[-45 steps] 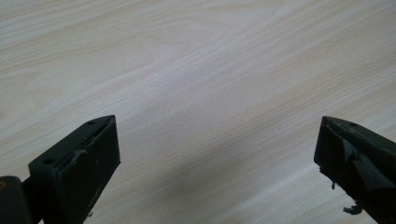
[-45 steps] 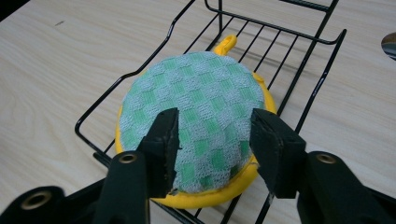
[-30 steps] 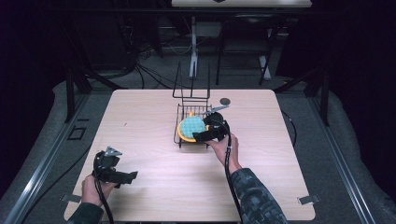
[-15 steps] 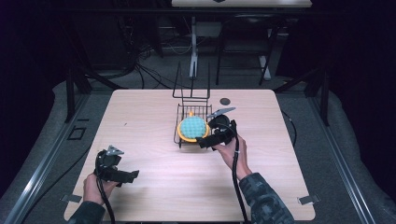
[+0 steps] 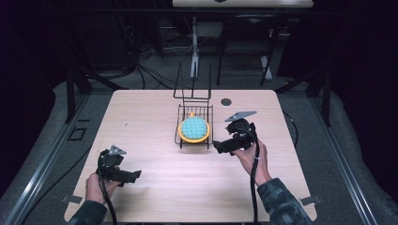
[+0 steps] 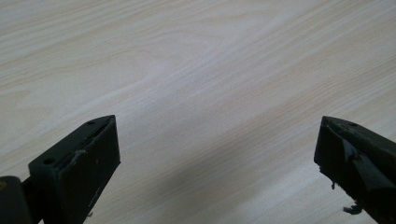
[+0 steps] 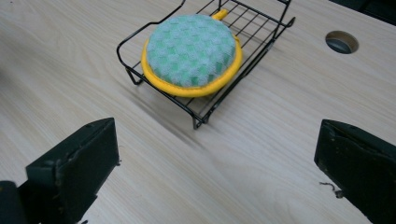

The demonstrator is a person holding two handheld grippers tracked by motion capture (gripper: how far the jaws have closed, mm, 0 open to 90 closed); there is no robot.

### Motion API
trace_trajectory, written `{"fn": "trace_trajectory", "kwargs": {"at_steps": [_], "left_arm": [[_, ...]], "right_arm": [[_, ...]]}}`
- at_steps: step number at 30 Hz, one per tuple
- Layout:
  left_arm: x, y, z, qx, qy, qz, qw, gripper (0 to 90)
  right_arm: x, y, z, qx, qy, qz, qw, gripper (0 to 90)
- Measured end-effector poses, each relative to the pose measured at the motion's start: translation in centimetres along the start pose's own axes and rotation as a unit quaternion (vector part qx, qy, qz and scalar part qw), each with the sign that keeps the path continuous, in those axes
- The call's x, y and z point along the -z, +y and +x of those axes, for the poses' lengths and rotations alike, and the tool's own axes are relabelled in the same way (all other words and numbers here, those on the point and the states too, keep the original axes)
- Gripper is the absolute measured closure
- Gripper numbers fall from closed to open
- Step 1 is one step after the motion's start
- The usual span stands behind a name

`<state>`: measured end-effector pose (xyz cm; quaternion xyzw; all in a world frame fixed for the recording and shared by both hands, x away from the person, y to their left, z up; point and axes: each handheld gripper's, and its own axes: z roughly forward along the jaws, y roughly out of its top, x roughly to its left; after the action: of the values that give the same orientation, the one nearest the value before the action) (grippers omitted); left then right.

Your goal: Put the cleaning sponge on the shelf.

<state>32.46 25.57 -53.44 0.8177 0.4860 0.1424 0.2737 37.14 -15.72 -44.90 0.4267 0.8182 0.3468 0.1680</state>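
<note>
A round green checked pad with a yellow rim (image 5: pixel 193 129) (image 7: pixel 192 55) lies flat in a black wire rack (image 5: pixel 180 139) (image 7: pixel 201 116) at the middle of the table. My right gripper (image 5: pixel 219 146) (image 7: pixel 217 168) is just right of the rack, apart from it, its jaws wide open with nothing between them. Near the front left corner my left gripper (image 5: pixel 135 175) (image 6: pixel 217 163) hangs low over bare wood, also open and holding nothing.
The light wooden table (image 5: pixel 141 117) has a round cable hole (image 5: pixel 226 101) (image 7: pixel 342 42) behind the rack on the right. The rack's tall wire back (image 5: pixel 192 86) rises at its far side. Dark floor, cables and stands surround the table.
My right gripper has drawn back from over the rack to its right side, leaving the pad lying in the rack. The left gripper has barely moved.
</note>
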Motion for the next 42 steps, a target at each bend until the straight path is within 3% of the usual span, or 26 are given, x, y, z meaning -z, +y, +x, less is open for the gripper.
{"fn": "trace_trajectory", "kwargs": {"at_steps": [7,16,25,31,37,42], "left_arm": [[0.0,-0.1,0.0,0.001,0.001,0.003,1.0,0.5],[0.0,-0.1,0.1,0.001,0.001,0.002,1.0,0.5],[0.1,-0.2,0.2,0.004,0.001,0.003,1.0,0.5],[0.0,-0.1,0.2,0.001,0.0,0.003,1.0,0.5],[0.1,-0.2,0.2,0.001,-0.001,0.003,1.0,0.5],[-0.1,-0.1,0.1,0.0,-0.003,0.003,1.0,0.5]], "right_arm": [[1.6,-2.2,-1.4,-0.005,-0.013,0.01,0.9999,0.0],[3.2,-5.4,-2.9,-0.034,-0.022,0.018,0.999,0.0],[3.1,-8.8,-3.9,-0.05,-0.03,0.041,0.9974,0.0],[3.3,-10.7,-4.9,-0.071,-0.035,0.04,0.9961,0.0],[2.4,-11.5,-5.5,-0.069,-0.043,0.064,0.9946,0.1],[2.2,-11.4,-5.8,-0.067,-0.045,0.069,0.9943,0.2]]}}
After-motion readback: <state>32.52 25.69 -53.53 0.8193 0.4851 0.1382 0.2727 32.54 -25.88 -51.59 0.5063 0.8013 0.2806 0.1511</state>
